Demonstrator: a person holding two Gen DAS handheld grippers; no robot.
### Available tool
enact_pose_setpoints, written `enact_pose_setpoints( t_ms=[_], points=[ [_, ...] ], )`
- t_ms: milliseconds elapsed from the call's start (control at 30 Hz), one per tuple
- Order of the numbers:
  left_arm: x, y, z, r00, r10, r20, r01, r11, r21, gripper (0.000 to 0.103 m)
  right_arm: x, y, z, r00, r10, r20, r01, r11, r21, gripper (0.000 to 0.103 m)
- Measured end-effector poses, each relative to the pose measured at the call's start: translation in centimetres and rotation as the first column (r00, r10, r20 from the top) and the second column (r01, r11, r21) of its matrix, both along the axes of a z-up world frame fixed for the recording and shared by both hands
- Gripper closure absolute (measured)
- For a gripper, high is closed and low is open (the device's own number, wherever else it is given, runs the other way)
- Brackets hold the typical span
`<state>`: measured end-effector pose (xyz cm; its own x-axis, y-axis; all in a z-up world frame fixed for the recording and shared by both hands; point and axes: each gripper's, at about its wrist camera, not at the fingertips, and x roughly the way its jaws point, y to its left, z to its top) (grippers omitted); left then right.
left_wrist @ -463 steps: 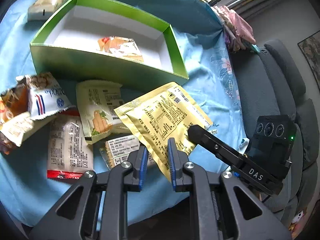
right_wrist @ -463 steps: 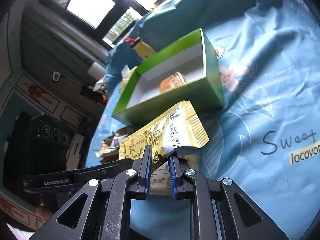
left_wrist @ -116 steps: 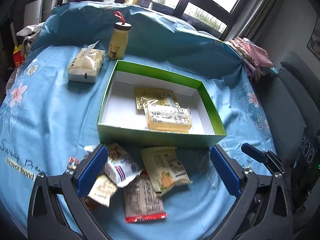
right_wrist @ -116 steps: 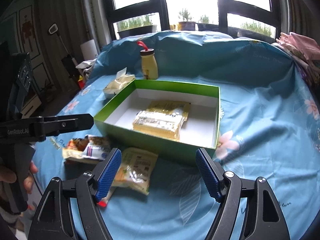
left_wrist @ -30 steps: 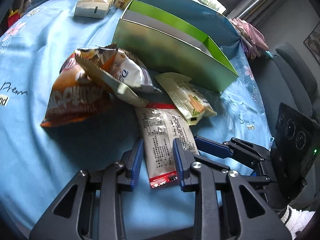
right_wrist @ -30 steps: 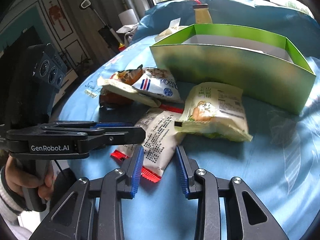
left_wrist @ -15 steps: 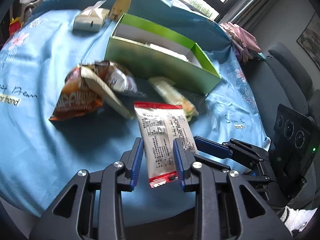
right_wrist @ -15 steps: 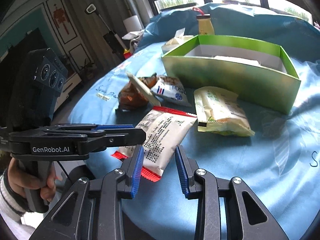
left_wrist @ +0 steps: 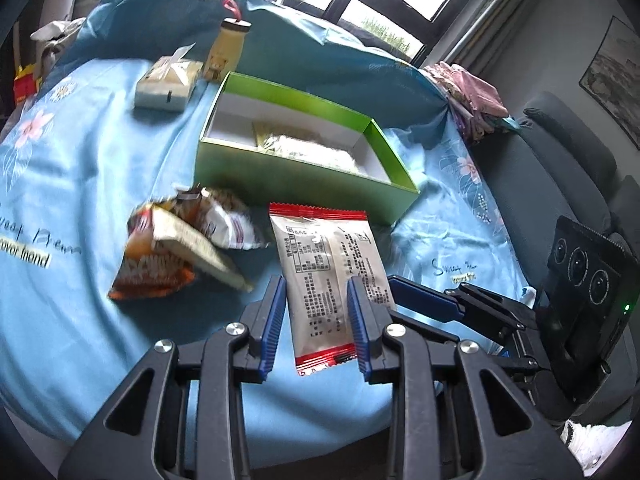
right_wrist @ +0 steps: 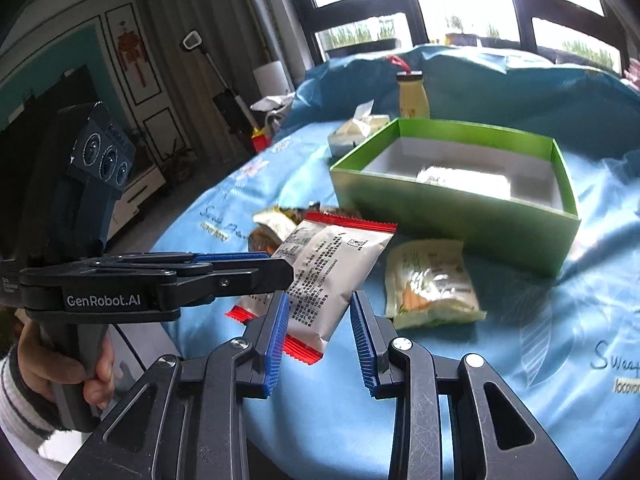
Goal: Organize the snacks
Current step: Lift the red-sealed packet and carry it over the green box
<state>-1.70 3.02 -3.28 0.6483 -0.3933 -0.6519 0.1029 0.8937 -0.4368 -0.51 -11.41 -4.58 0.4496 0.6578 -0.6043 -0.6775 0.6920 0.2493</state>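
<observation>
Item under handling: the white snack packet with red crimped ends (left_wrist: 332,276). It is in the air, clear of the cloth-covered counter (left_wrist: 80,160), in front of the near wall of the green box (left_wrist: 304,180), tilted with one red end toward the box.

Left gripper (left_wrist: 316,324): fingers partly closed across the packet's width, the pads against its two long edges near the lower red seal.

Right gripper (right_wrist: 316,328): fingers straddle the same lower end. One finger overlaps the film and a gap shows at the other, so whether it has hold cannot be told.

Handling assessment: the packet is judged light, with slick, crinkly film and probably crushable contents. A hold across the width will buckle it. The flat crimped seal is the sounder place to grip, with light pressure.

Surroundings: packets already lie inside the box. A pale green packet (right_wrist: 432,284) and a heap of crisp bags (left_wrist: 168,248) lie on the counter beside it.
</observation>
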Motion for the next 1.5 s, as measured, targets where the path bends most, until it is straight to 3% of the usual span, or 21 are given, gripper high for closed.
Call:
enact_pose_setpoints(
  t_ms=[833,1100,1500],
  points=[
    [9.9,-2.2,3.5,0.994,-0.083,0.077,0.083,0.997,0.004,0.072,7.8,-2.5,4.2,0.985,-0.122,0.123,0.119,0.992,0.032,0.068],
    [13.7,-2.2,3.5,0.993,-0.091,0.076,0.090,0.996,0.021,0.072,11.0,-2.5,4.0,0.982,-0.139,0.130,0.136,0.990,0.028,0.068],
    [18.4,-1.6,0.8,0.996,-0.083,0.015,0.083,0.997,0.006,0.072,15.9,-2.1,1.6,0.987,-0.144,0.075,0.143,0.990,0.013,0.068]
  ],
)
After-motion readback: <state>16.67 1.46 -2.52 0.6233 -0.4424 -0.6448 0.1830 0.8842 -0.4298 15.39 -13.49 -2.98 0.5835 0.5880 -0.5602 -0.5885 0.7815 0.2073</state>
